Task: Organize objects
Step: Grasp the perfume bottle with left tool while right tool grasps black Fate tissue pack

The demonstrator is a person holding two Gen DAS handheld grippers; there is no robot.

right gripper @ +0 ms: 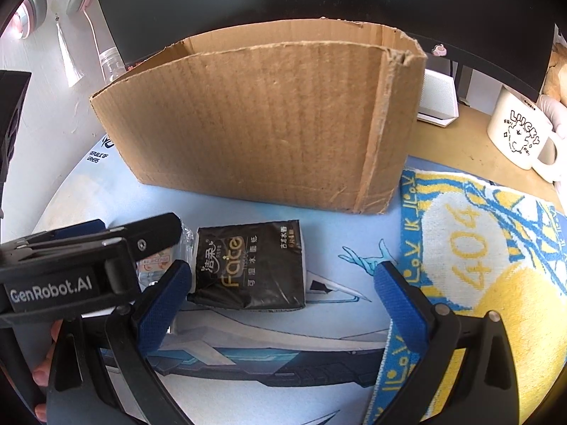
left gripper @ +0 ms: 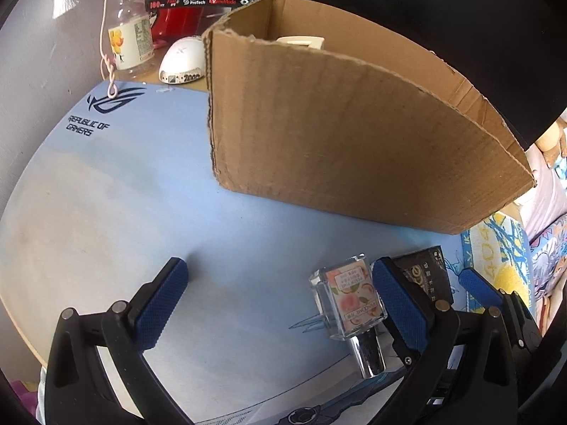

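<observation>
Glass perfume bottle [left gripper: 349, 299] is lying on the desk mat just inside the wide-open left gripper [left gripper: 280, 297], hugging 1 finger, so closing off-centre is risking skidding it into the tissue pack [right gripper: 251, 265] between the open right gripper [right gripper: 283, 295].

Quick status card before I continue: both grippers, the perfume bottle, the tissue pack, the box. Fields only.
left gripper: open, perfume bottle between its fingers, nearer the right one
right gripper: open, tissue pack between its fingers, not gripped
perfume bottle: lying on the mat, silver cap toward the camera
tissue pack: black, flat on the mat, beside the bottle
cardboard box: open top, upright behind both items
mat: blue desk mat
</observation>
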